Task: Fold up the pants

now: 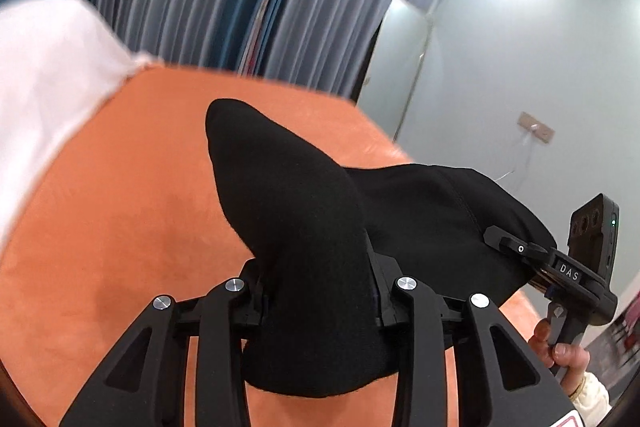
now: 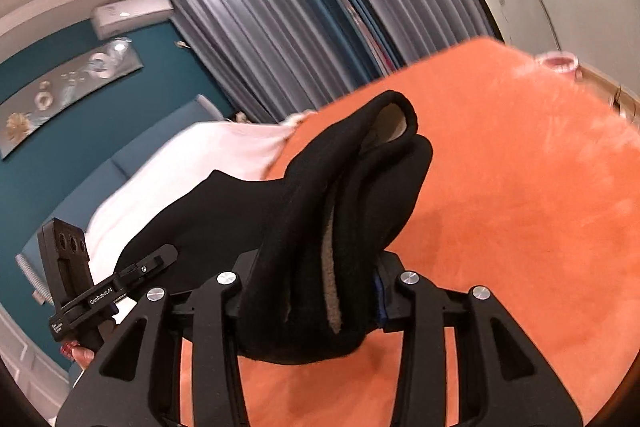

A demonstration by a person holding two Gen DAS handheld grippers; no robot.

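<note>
The black pants (image 1: 304, 227) hang stretched sideways between the left gripper (image 1: 316, 303) and right gripper (image 2: 308, 299) (each clenched on an end) above the orange bed (image 1: 120, 227).

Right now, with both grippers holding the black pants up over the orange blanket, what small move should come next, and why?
Probably lower both together. The left gripper and right gripper each pinch a bunch of the pants, which hang above the blanket, so laying them flat should come first.

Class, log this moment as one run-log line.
left gripper: shut on black pants | right gripper: shut on black pants | pants lifted over orange bedcover
</note>
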